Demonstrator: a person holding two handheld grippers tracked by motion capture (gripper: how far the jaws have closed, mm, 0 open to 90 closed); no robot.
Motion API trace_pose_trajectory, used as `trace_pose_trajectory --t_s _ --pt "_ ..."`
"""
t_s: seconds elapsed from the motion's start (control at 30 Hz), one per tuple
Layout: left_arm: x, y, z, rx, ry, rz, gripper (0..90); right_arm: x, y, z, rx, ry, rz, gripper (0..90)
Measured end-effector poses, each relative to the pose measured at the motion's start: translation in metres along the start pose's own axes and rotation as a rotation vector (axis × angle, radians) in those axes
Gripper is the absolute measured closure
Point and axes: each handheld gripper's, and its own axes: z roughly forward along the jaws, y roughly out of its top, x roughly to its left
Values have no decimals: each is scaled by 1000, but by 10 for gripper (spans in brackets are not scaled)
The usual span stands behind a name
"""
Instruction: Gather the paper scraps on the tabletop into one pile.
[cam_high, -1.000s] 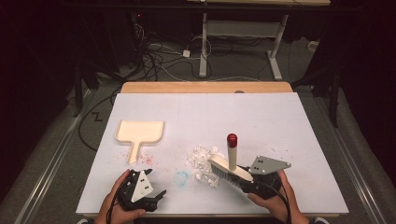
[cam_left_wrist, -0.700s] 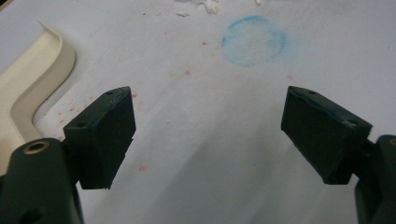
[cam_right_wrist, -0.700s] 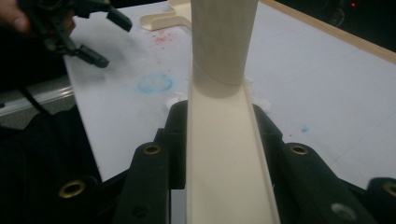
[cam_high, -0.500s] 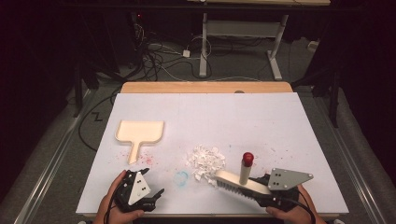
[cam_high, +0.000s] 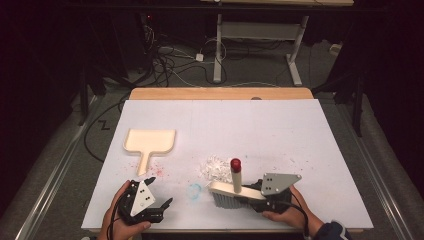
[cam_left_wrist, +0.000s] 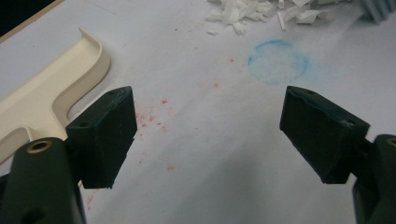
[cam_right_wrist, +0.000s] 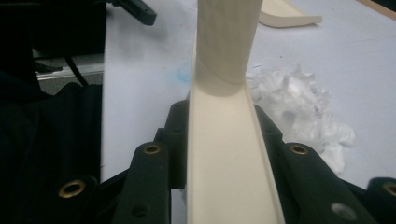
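Gripping the brush (cam_high: 231, 192) by its cream back, the right gripper (cam_high: 250, 196) has its fingers (cam_right_wrist: 154, 154) clamped on it at the near right of the tabletop (cam_high: 280, 130), bristles just near of the paper scraps (cam_high: 214, 167). Light, stiff plastic, it probably handles best held there, low on the back. The left gripper (cam_left_wrist: 205, 135) hovers with fingers wide and empty, near the dustpan (cam_high: 149, 142).
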Motion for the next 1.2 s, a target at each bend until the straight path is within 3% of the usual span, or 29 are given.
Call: trace_pose_trajectory --t_s 0.17,0.33,0.43,0.57,0.73,0.87,0.97,1.1,1.2 --pt "-2 0 2 11 -8 9 175 -22 3 15 -13 1 -18 670" --pt "-2 -1 2 14 -9 9 175 -31 10 21 -48 -10 -17 673" --pt "-2 -1 1 13 -11 9 175 -33 12 23 -61 -40 -17 675" --pt "-3 -1 1 17 -17 20 175 -31 14 18 -77 -21 -9 674" --pt "-5 -1 2 24 -18 33 174 -20 23 -6 -115 -53 -14 673" --pt "-5 -1 1 21 -10 35 174 -15 31 -32 -146 -175 11 673" --pt "-5 0 1 20 -7 35 174 -16 31 -43 -156 -306 36 673" --pt "-5 1 2 27 -8 42 174 -27 21 -44 -131 -451 110 674" --pt "-5 1 3 32 -9 43 174 -33 12 -34 -65 -582 100 674"
